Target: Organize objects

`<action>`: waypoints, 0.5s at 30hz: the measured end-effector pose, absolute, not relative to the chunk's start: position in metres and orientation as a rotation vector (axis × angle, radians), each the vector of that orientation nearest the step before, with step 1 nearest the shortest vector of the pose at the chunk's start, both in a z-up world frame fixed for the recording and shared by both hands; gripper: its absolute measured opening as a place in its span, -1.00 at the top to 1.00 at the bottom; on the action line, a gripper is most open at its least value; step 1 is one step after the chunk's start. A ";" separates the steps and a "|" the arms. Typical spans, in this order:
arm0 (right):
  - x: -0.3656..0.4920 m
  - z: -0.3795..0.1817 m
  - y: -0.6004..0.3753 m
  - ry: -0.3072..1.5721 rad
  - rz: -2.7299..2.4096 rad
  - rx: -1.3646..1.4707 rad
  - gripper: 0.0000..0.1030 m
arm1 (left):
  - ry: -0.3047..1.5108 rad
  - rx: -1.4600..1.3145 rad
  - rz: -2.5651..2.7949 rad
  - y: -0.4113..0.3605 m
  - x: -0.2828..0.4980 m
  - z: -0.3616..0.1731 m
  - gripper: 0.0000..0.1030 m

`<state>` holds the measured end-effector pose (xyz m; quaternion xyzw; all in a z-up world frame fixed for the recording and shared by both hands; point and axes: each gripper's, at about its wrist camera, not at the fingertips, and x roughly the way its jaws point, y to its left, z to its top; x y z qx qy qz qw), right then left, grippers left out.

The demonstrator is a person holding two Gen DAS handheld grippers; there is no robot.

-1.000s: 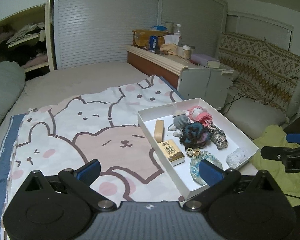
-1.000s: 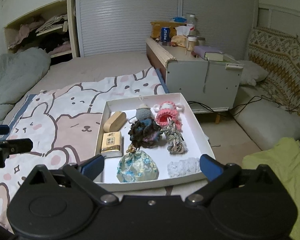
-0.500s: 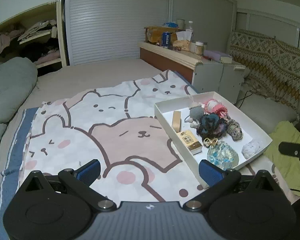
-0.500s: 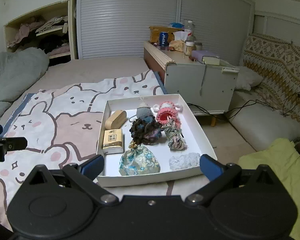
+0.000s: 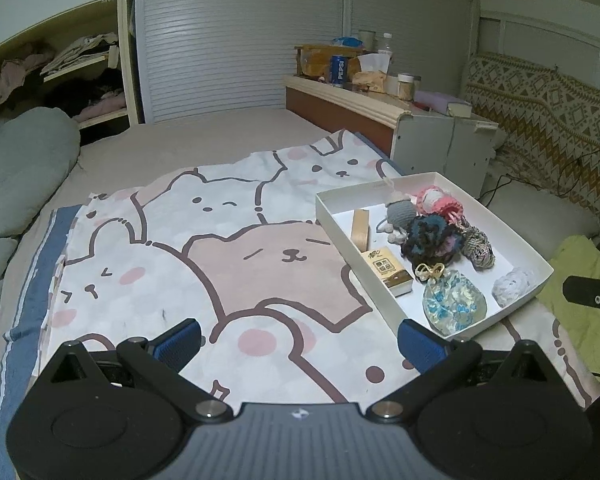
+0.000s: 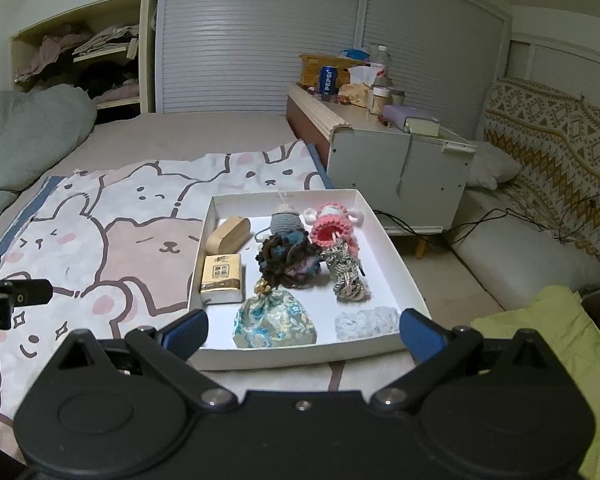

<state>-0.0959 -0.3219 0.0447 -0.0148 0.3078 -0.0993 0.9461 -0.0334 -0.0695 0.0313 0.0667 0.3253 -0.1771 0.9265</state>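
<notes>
Bedding printed with cartoon bears and rabbits [image 5: 236, 264] covered the bed nearest both cameras. Left tongs [image 5: 298, 342] hung over this blanket with the blue fingertips [image 5: 179, 342] spread wide and nothing between them. Right tongs [image 6: 302, 332] hung at the near edge of the white tray [image 6: 300, 354], likewise spread wide and empty. The tray rested on the blanket at the bed's right side. Its near row held a blue floral drawstring pouch [image 6: 274, 322] and, just beside it to the right, a white knitted piece [image 6: 366, 322]. Behind the pouch lay a yellow tissue packet [image 6: 222, 278], a dark multicoloured yarn scrunchie [image 6: 290, 260] and a grey-green braided cord bundle [image 6: 346, 274]. The far row held a wooden oval case [image 6: 228, 234], a grey crocheted figure [image 6: 286, 222] and a pink crocheted item [image 6: 334, 230], each touching or close to its neighbour. Beyond the tray stood a white bedside cabinet [image 6: 400, 176] carrying a book [image 6: 422, 126], jars, a tissue box and a Pepsi can [image 6: 329, 79]. A grey slatted wardrobe door [image 6: 260, 40] closed the background, with open shelves of clothing [image 6: 84, 52] at far left.
</notes>
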 end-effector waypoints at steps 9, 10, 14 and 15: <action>-0.095 0.044 -0.325 0.634 -0.212 -0.008 -1.00 | 0.665 0.128 -0.368 -0.068 -0.033 0.031 -1.00; -0.095 0.044 -0.325 0.634 -0.212 -0.006 -1.00 | 0.665 0.128 -0.369 -0.068 -0.033 0.032 -1.00; -0.095 0.044 -0.325 0.635 -0.213 -0.008 -1.00 | 0.666 0.127 -0.367 -0.068 -0.034 0.031 -1.00; -0.095 0.044 -0.325 0.635 -0.212 -0.008 -1.00 | 0.667 0.126 -0.368 -0.068 -0.034 0.031 -1.00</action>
